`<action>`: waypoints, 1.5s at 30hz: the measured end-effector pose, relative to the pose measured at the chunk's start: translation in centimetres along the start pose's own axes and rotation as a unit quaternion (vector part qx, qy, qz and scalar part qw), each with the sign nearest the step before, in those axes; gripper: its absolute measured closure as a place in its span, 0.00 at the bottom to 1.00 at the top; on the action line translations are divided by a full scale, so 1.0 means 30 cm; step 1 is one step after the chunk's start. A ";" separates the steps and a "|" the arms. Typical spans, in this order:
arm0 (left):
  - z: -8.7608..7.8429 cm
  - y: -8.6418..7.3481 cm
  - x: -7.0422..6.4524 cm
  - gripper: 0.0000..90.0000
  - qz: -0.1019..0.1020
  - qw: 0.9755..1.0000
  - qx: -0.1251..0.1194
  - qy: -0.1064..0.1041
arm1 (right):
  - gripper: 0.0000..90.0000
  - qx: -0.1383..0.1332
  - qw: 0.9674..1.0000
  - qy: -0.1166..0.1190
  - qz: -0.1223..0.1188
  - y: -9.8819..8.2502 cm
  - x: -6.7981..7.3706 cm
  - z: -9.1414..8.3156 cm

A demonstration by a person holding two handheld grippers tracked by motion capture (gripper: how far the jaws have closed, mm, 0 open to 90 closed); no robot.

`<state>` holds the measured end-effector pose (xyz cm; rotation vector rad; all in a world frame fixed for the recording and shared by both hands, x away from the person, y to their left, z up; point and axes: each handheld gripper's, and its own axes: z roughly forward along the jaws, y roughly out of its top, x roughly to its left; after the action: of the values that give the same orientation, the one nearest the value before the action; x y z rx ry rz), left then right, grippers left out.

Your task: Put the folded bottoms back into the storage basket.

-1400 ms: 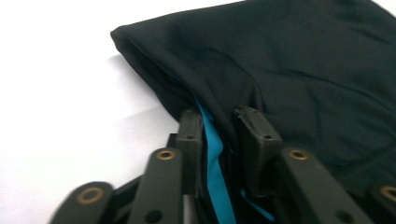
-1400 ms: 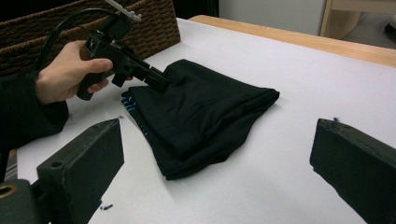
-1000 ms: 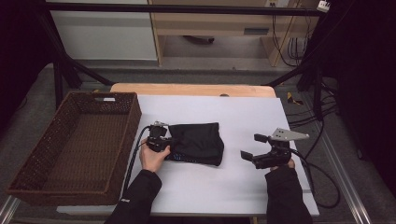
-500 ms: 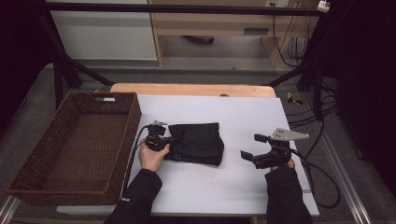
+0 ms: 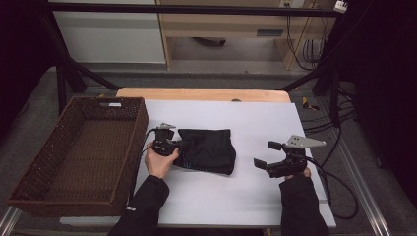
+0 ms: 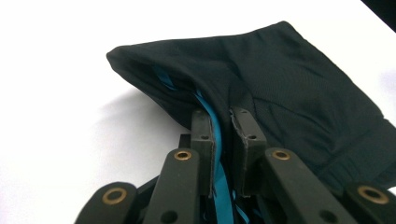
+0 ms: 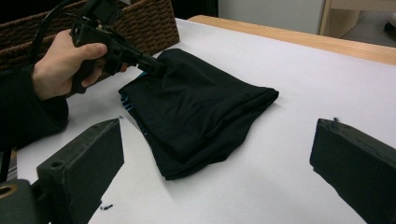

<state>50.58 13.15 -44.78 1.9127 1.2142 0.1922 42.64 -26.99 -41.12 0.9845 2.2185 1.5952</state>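
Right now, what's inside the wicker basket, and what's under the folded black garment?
The wicker basket shows only its bare woven floor. The black garment lies on the white table, its edge pinched and raised by the left gripper, baring blue trim; the rest underneath is covered.

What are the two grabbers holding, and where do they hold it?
The left gripper pinches the black cloth at its near edge, by the blue trim. The right gripper is open and holds nothing.

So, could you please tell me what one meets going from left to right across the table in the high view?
Wicker basket → left gripper, shut on the black garment's edge → black garment → right gripper, fingers open → its trailing cable.
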 end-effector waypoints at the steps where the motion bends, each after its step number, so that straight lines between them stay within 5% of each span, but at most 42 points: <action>1: -0.003 0.004 -0.003 0.90 0.001 1.000 -0.001 -0.001 | 0.03 0.000 1.000 0.000 0.000 0.000 0.000 0.000; 20: -0.074 0.078 -0.087 0.90 0.020 0.999 -0.022 -0.015 | 0.03 -0.002 1.000 0.001 0.003 -0.001 -0.003 -0.004; 45: -0.160 0.168 -0.227 0.91 0.068 0.997 -0.038 -0.023 | 0.03 -0.002 1.000 0.000 0.003 -0.001 -0.004 -0.003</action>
<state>47.94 9.49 -36.15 1.9235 1.0322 0.2625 42.65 -27.14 -41.14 0.9910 2.2145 1.6017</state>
